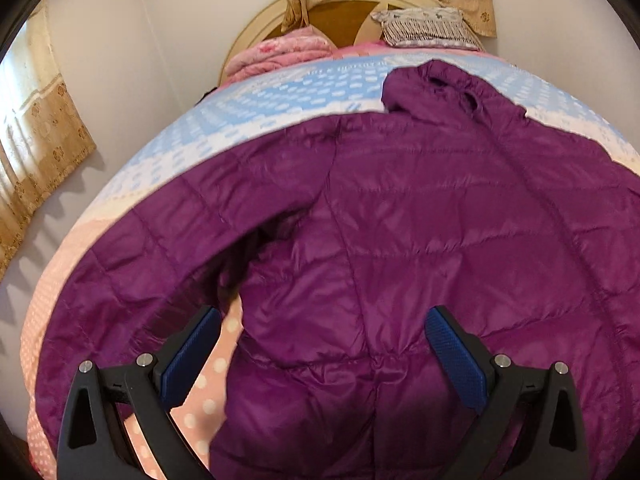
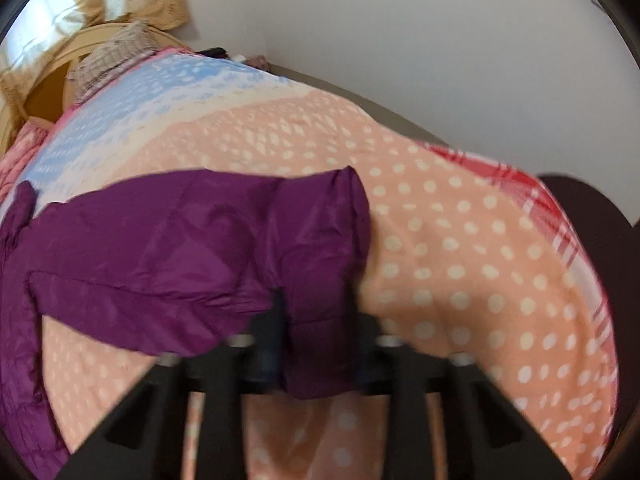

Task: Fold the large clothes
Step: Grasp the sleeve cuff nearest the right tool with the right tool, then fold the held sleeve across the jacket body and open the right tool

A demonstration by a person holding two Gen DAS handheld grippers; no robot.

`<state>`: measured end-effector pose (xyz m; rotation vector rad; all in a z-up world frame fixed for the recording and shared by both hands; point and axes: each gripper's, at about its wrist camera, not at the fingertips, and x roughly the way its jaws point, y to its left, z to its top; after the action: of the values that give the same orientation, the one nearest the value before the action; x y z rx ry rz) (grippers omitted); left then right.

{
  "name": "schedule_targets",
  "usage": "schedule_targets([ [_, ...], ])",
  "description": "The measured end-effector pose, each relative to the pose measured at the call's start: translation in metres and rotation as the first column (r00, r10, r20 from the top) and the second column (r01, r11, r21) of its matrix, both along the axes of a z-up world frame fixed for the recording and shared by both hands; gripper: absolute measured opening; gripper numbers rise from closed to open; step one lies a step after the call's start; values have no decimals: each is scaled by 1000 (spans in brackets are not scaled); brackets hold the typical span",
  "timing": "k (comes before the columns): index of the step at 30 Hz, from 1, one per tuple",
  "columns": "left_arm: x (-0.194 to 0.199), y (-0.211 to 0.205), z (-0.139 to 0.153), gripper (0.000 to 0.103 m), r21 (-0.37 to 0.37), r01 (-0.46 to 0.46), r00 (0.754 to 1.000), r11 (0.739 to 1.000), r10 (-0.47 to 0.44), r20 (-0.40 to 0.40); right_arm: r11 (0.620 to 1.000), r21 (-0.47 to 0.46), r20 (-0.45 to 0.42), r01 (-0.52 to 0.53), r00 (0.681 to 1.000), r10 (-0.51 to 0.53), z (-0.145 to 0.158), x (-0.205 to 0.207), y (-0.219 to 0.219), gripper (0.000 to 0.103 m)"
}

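Observation:
A purple quilted puffer jacket [image 1: 400,220] lies spread on the bed, hood [image 1: 436,88] toward the headboard, one sleeve [image 1: 140,256] stretched to the left. My left gripper [image 1: 324,344] is open just above the jacket's lower body, blue pads [image 1: 456,356] wide apart, holding nothing. In the right wrist view the other sleeve [image 2: 192,252] lies across the bedspread. My right gripper [image 2: 316,320] is shut on the cuff end of this sleeve [image 2: 316,352], which bunches between the fingers. This view is blurred by motion.
The bed carries a polka-dot bedspread [image 2: 460,264], peach near me and blue [image 1: 288,92] farther off. Folded pink blankets [image 1: 280,56] and a pillow [image 1: 428,28] lie at the round headboard. Curtains [image 1: 44,148] hang left. A white wall [image 2: 400,32] runs beside the bed.

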<state>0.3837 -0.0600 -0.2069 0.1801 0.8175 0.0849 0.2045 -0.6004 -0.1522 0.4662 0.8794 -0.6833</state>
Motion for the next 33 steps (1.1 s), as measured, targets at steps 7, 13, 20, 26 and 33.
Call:
schedule_targets([
  [7, 2, 12, 15, 102, -38, -17, 999, 999, 19, 35, 973, -196, 3, -123, 992, 126, 80, 19, 40, 19],
  [13, 8, 25, 37, 102, -25, -20, 998, 999, 22, 65, 933, -274, 27, -234, 968, 251, 109, 66, 98, 18],
  [20, 23, 49, 49, 102, -34, -63, 995, 997, 65, 75, 849, -328, 36, -415, 892, 450, 100, 139, 200, 18],
  [26, 33, 63, 41, 102, -36, -85, 994, 996, 87, 62, 787, -329, 37, -522, 826, 562, 81, 184, 266, 18],
  [33, 36, 68, 26, 102, -26, -100, 994, 995, 101, 29, 741, -281, 25, -610, 767, 641, 43, 216, 327, 18],
])
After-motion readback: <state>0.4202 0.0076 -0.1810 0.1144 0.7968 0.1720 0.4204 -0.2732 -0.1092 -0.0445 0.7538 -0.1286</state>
